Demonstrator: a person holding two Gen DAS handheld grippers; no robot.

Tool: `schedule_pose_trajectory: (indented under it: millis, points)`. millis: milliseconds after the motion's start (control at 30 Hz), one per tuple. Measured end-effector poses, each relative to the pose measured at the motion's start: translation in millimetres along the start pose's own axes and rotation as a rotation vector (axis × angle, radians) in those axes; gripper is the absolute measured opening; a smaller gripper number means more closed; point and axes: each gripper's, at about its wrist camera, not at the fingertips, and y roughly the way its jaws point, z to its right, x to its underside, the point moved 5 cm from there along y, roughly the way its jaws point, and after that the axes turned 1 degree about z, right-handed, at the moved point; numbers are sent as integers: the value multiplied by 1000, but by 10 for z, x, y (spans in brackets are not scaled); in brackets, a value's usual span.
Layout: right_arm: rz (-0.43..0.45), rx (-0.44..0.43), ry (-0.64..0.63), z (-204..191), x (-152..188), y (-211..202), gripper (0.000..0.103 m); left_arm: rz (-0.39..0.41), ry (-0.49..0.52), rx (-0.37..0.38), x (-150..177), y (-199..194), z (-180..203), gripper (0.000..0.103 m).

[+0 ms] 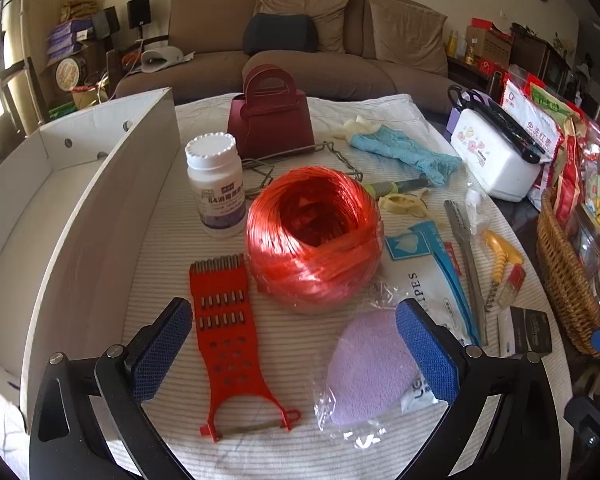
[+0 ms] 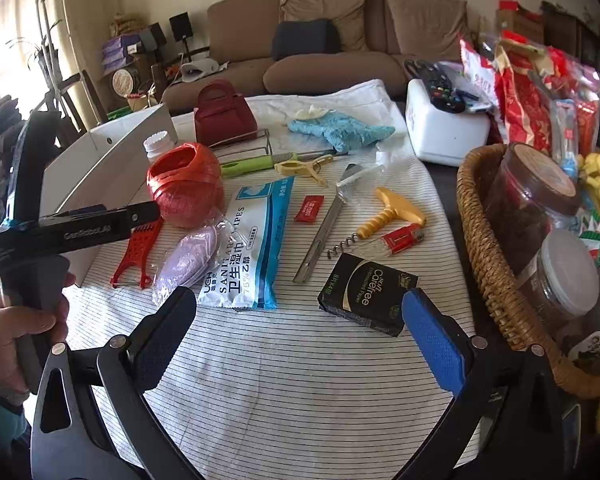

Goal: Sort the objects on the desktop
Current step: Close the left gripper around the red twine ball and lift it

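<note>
My left gripper (image 1: 294, 354) is open above the striped cloth, with a red grater (image 1: 228, 332) and a bagged lilac sponge (image 1: 370, 368) lying between its fingers. Just beyond sit a ball of red twine (image 1: 314, 236), a white bottle (image 1: 216, 184) and a dark red bag-shaped box (image 1: 268, 120). An empty white cardboard box (image 1: 60, 216) stands to the left. My right gripper (image 2: 300, 344) is open over bare cloth, with a black Carefree box (image 2: 366, 294) near its right finger and a wipes pack (image 2: 252, 240) ahead of its left finger.
A corkscrew (image 2: 384, 216), a lighter (image 2: 398, 240), a metal tool (image 2: 324, 228), a red sachet (image 2: 309, 208), a green-handled tool (image 2: 260, 162), a yellow clip (image 2: 306, 168) and blue gloves (image 2: 340, 128) lie on the cloth. A wicker basket (image 2: 488, 264) with jars stands right. A hand (image 2: 16, 320) holds the left gripper.
</note>
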Motion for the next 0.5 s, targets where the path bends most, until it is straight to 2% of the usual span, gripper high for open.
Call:
schedule_pose_trajectory:
  millis: [67, 267, 500]
  points:
    - [2, -6, -3, -6, -5, -2, 103, -3, 21, 5, -61, 118, 19, 103]
    - [-29, -29, -27, -59, 20, 78, 103, -20, -4, 46, -175, 345, -17, 103]
    - [-38, -60, 2, -48, 22, 85, 103, -35, -3, 88, -171, 566, 106, 103]
